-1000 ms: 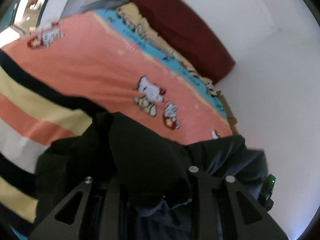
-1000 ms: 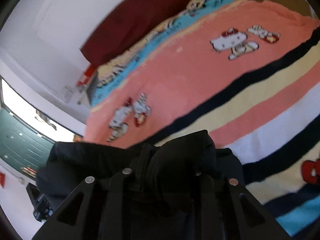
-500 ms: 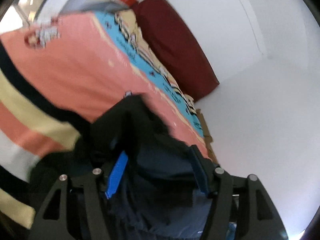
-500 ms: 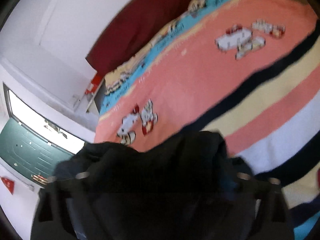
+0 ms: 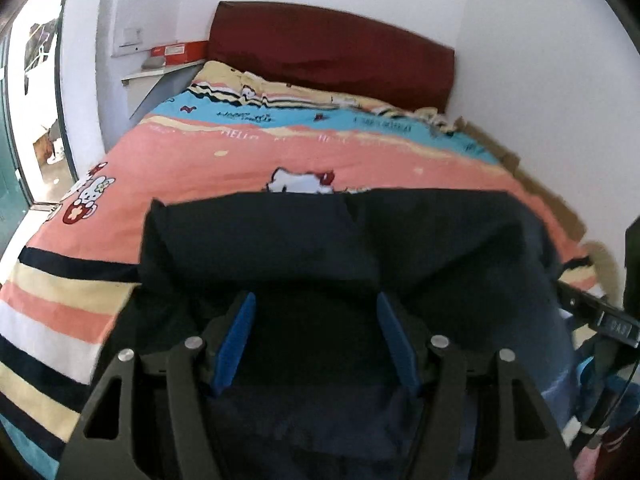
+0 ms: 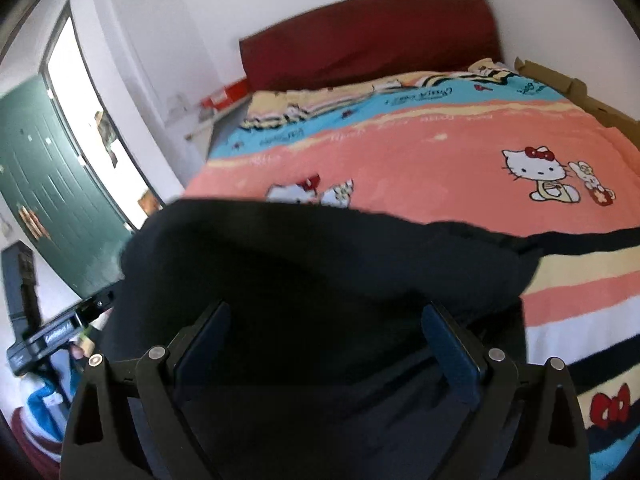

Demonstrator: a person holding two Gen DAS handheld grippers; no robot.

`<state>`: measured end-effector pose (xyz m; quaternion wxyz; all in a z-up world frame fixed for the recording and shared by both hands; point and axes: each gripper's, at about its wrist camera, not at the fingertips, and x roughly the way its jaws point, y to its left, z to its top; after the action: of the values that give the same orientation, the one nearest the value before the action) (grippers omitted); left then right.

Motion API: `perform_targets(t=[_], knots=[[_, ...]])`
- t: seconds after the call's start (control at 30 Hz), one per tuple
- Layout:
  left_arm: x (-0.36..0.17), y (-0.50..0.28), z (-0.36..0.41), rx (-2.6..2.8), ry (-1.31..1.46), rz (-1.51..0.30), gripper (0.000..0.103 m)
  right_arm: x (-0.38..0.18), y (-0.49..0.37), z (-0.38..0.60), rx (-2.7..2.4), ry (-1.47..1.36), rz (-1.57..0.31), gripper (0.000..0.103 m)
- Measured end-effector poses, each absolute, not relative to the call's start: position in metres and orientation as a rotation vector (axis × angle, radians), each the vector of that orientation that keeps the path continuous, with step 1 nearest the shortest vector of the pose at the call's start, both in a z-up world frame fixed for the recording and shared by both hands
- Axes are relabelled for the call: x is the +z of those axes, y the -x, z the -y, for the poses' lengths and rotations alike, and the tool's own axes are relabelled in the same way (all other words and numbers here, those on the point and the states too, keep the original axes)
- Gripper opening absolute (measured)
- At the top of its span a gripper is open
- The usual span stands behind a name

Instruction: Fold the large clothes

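White walls frame a bedroom where a green door [image 6: 52, 196] stands at the far left beside a bright doorway, and a red box [image 5: 180, 49] sits on a pale side shelf [image 5: 160, 74] next to a dark red headboard [image 5: 332, 52]. Across the middle stretches the bed, covered by a cartoon-cat blanket [image 5: 248, 152] in pink, blue, cream and navy stripes. On its near end lies a large dark garment [image 5: 340, 240], spread wide with its far edge running level across the pink band and one corner reaching onto the striped part at the left. Over the garment's left portion hangs the left tool [image 5: 316, 332], its blue-padded fingers [image 5: 236, 336] set wide apart with only loose dark cloth lying beneath and between them, nothing pinched. Over the right portion hangs the right tool [image 6: 326, 344], likewise spread wide, its pads [image 6: 448, 344] clear of the fabric heaped under them. Brown cardboard [image 6: 560, 80] lines the bed's right edge against the wall.
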<state>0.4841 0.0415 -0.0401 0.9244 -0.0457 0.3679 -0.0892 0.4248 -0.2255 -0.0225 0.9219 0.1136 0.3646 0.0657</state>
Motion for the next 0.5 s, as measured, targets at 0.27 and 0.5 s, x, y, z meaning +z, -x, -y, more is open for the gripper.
perform_targets(t=[0.27, 0.5], knots=[[-0.06, -0.488, -0.028, -0.156, 0.025, -0.743, 0.062, -0.072, -0.445, 0.233, 0.107, -0.229, -0.845, 0.1], [-0.064, -0.488, -0.029, -0.154, 0.027, -0.742, 0.062, -0.083, -0.447, 0.236, 0.104, -0.232, -0.855, 0.101]])
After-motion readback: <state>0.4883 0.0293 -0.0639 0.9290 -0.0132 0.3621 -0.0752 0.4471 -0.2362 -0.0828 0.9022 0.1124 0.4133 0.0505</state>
